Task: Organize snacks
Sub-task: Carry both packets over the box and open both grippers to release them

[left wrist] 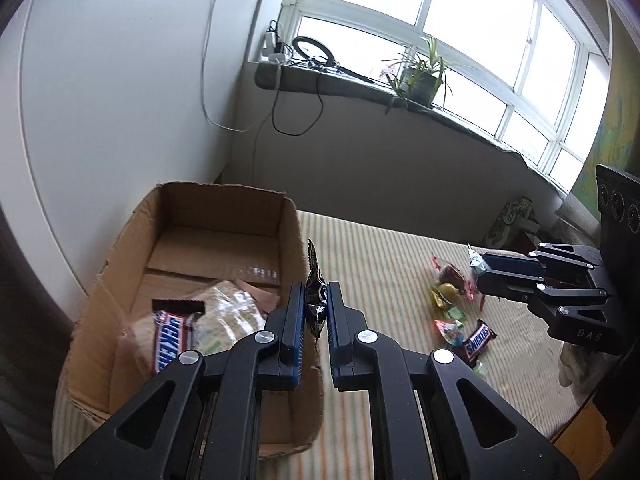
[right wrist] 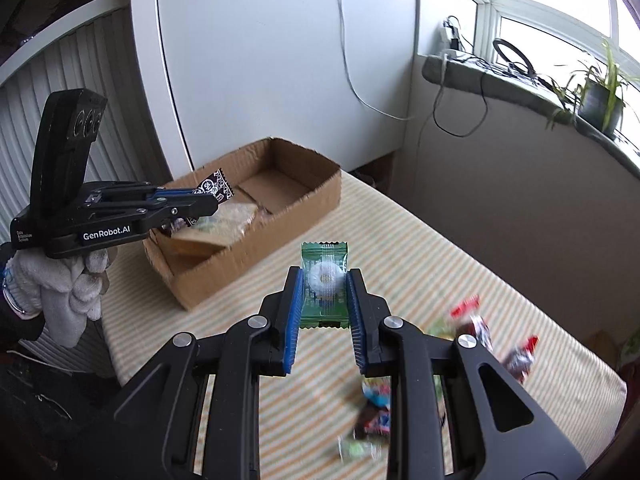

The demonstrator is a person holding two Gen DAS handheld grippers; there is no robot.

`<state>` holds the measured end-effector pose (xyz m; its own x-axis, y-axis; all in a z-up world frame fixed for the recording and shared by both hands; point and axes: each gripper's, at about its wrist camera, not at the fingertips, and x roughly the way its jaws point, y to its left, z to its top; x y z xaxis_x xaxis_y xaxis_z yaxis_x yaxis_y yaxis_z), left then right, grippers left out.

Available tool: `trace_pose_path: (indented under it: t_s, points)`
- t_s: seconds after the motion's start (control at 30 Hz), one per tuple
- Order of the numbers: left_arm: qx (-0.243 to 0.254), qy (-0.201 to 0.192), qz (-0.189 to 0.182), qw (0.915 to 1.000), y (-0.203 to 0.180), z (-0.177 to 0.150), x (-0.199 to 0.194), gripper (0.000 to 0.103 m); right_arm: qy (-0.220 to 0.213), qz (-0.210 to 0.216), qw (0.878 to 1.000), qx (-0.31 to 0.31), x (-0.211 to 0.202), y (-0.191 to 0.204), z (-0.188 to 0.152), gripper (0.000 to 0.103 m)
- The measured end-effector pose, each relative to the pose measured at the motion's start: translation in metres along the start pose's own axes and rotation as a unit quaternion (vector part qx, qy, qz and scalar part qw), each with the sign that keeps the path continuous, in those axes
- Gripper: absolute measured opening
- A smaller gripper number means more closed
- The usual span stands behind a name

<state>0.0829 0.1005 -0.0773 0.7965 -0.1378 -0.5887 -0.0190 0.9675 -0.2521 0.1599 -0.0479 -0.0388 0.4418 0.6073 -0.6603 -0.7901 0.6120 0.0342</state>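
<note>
Striped yellow-and-white cloth surface point(right wrist: 400, 248) beside a white wall panel, window sill with a potted plant point(left wrist: 420, 80) behind. Landmark: the open brown cardboard box point(right wrist: 256, 248) at the wall end of the cloth.

My left gripper point(left wrist: 317, 312) is pinched on a small black sachet with white print point(left wrist: 316, 300). The sachet stands on edge between the pads, long axis along the fingers, free end pointing up and away from me. In the right wrist view it hangs above the near end of the box interior, so I judge the release point is straight below; the left is much the nearer to the box.

My right gripper point(right wrist: 325, 300) is clamped on a flat green packet showing a white ring sweet point(right wrist: 325, 280). The packet lies face-on to the camera, long axis along the fingers, its crimped top pointing forward. The box lies ahead and to the left of it, well apart, its long axis running diagonally away toward the wall.

Box contents: a brown Snickers bar point(left wrist: 172, 332) lying lengthwise, beside a clear bag of pale biscuits point(left wrist: 228, 312).

Loose sweets point(left wrist: 452, 304) and a second small Snickers bar point(left wrist: 478, 338) sit on the cloth on the far side from the box, below my right gripper.
</note>
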Motion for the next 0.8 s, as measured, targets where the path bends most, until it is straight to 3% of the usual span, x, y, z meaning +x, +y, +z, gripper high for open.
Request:
trace_pose_path:
  t_s: [0.4, 0.8]
  points:
    - [-0.027, -0.01, 0.035, 0.999, 0.056, 0.025, 0.008, 0.009, -0.003, 0.033, 0.999, -0.018, 0.069, 0.027, 0.06, 0.023]
    - [-0.052, 0.003, 0.052, 0.9973, 0.081, 0.035, 0.027, 0.009, 0.029, 0.049, 0.998, -0.012, 0.139, 0.038, 0.09, 0.023]
